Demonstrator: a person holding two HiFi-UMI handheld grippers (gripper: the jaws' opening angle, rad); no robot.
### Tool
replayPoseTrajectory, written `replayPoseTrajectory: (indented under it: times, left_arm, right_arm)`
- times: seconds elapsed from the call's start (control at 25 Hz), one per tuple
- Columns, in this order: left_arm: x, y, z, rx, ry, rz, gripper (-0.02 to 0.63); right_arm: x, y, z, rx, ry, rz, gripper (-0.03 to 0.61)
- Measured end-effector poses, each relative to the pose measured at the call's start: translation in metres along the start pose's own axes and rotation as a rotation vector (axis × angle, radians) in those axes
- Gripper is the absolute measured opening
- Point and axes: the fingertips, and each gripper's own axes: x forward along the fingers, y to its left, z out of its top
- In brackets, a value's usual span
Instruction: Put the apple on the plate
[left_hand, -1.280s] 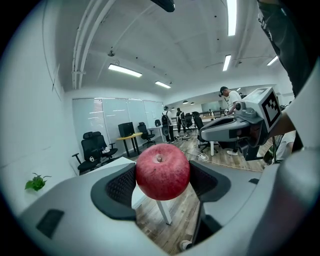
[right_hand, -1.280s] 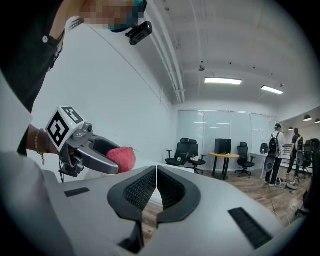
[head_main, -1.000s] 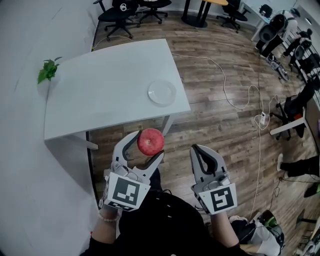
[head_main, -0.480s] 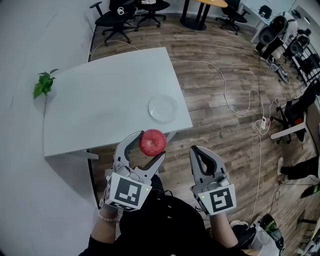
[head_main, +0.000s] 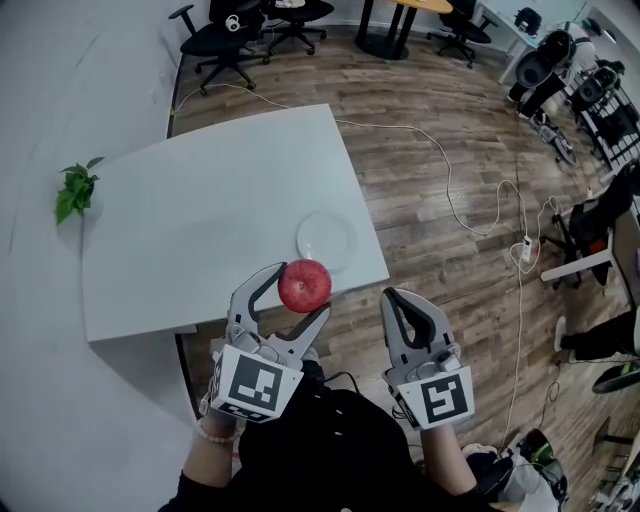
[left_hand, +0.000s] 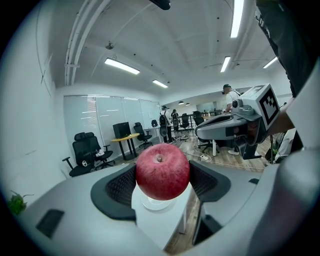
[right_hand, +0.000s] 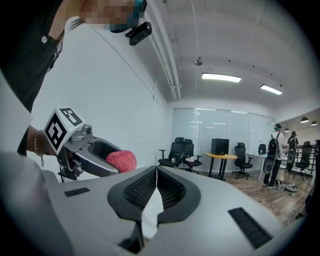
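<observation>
Apple (head_main: 304, 285) held short of the plate (head_main: 326, 240)
The left hand-held gripper (head_main: 297, 290) clamps the apple in the air at the plate's 6 o'clock, about over the desk (head_main: 200, 230) edge. The right hand-held gripper (head_main: 392, 298) is clenched and empty. Released early, the round fruit could roll off that edge.

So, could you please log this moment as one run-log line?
left claw: shut on apple | right claw: shut, empty | plate: empty, on table | apple: not yet on plate
</observation>
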Motion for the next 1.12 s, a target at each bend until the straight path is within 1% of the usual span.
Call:
replayPoseTrajectory:
  times: [0.12,0.28,0.44,0.56,0.72,0.84,1.0,1.12]
  left_arm:
    - [0.007,0.013,-0.004,-0.002,0.0,-0.005,0.344]
    - [0.013,0.026,-0.001,0.008,-0.012,-0.007,0.344]
    - [0.016,0.032,-0.008,-0.001,0.006,0.003,0.344]
    - [0.017,0.039,-0.011,-0.008,0.01,0.012,0.344]
    - [0.022,0.045,-0.011,-0.005,0.016,0.023,0.344]
    - [0.028,0.046,-0.012,-0.02,0.024,0.043,0.345]
    - [0.036,0.055,-0.001,-0.021,0.02,0.078,0.344]
    - [0.042,0.06,0.0,-0.058,0.029,0.119,0.344]
  right_arm:
    - [0.014,-0.006,0.0,0.01,-0.008,-0.021,0.041]
    - [0.026,-0.01,0.001,0.008,0.012,-0.027,0.041]
    - [0.03,-0.012,0.002,0.005,0.006,-0.024,0.041]
    - [0.033,-0.016,0.0,0.021,-0.002,-0.038,0.041]
    - [0.038,-0.016,-0.005,0.011,0.022,-0.01,0.041]
    - [0.042,-0.026,-0.004,0.018,0.013,-0.002,0.041]
    - [0.054,-0.037,0.002,0.008,-0.008,0.03,0.041]
    - [0.064,-0.041,0.005,-0.016,-0.005,0.081,0.041]
